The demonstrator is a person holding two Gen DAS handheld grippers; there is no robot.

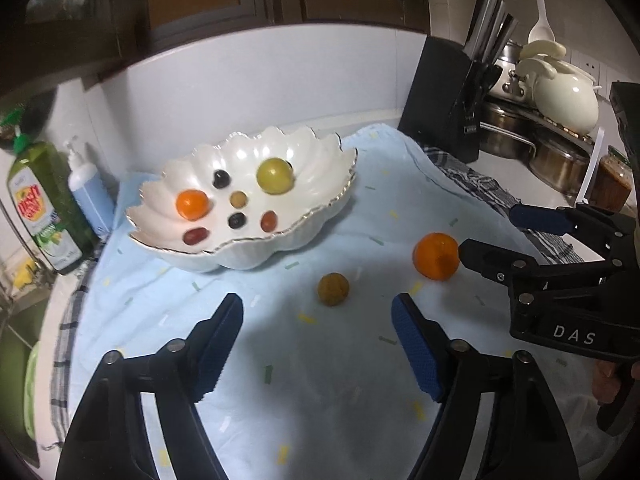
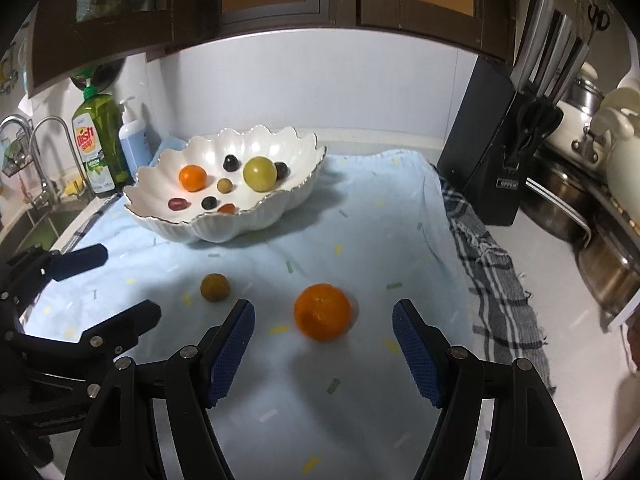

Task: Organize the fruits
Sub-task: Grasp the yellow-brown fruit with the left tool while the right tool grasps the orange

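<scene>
Both hand-held grippers gape w/ nothing between pads: left hand-held gripper (image 1: 318, 344) near small brown fruit (image 1: 333, 289), right hand-held gripper (image 2: 323, 342) around orange (image 2: 322, 311), not touching. Both fruits lie on blue cloth (image 2: 360, 240), apart from scalloped bowl (image 2: 280, 204) w/ other fruit.

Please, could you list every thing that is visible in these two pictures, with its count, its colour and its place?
bowl: 1, white scalloped, back of the cloth
fruits in the bowl: 8, orange, yellow-green, tan, dark, red
orange: 1, orange, on the cloth, ahead of the right gripper
small round fruit: 1, brownish, on the cloth
cloth: 1, light blue, on the counter
checked towel: 1, grey, under the cloth
dish soap bottle: 1, green, by the sink
pump bottle: 1, blue
knife block: 1, black, right
pots: several, steel, far right
left gripper: black, blue pads, open
right gripper: same, open
</scene>
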